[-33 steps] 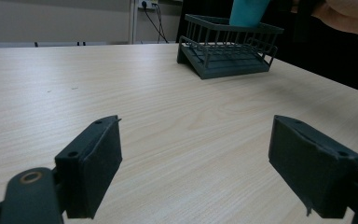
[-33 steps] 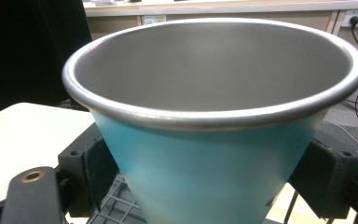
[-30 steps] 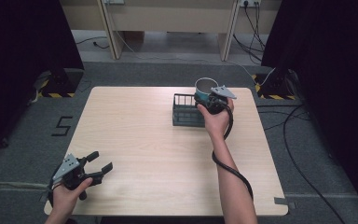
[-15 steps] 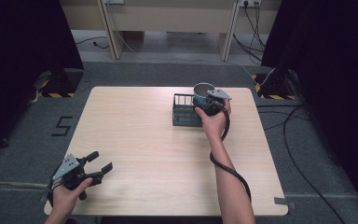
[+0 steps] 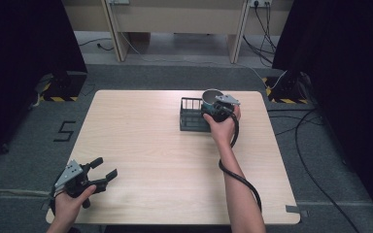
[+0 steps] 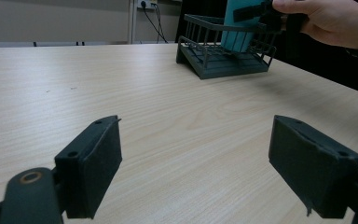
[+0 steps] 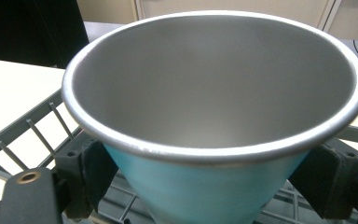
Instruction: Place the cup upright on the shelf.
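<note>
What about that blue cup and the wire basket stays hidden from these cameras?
- Right gripper view: the cup hides its own base, so whether it rests on the basket floor is unclear.
- High view: the right gripper and hand cover the cup's side and the basket's right end.
- Left gripper view: the cup's top is cut off by the upper edge.

Even, soft overhead light keeps the pale wooden table (image 5: pixel 141 141) bright with only faint shadows while black curtains (image 5: pixel 24 53) swallow the sides, and the teal metal cup's (image 7: pixel 214 121) steel rim shows mild glare and close-up softness.
</note>
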A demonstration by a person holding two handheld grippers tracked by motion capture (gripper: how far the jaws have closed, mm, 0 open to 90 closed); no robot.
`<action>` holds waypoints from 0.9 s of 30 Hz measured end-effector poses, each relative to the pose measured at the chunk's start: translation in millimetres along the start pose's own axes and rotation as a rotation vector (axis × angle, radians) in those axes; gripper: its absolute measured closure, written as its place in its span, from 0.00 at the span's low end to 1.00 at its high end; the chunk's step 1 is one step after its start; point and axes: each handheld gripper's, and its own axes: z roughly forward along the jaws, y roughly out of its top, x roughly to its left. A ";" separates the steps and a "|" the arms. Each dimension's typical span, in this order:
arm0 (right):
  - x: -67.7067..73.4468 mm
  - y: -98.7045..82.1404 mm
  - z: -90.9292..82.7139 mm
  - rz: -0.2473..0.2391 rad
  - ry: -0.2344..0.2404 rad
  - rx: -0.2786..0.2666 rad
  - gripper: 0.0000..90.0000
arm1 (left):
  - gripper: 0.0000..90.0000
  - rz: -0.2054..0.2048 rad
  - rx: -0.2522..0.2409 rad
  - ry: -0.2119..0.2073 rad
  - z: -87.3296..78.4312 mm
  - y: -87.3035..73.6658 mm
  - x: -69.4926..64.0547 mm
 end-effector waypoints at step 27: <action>3.2 -6.2 -43.9 -0.018 0.018 -0.024 0.17 | 0.18 0.006 0.003 0.000 0.8 0.1 -1.5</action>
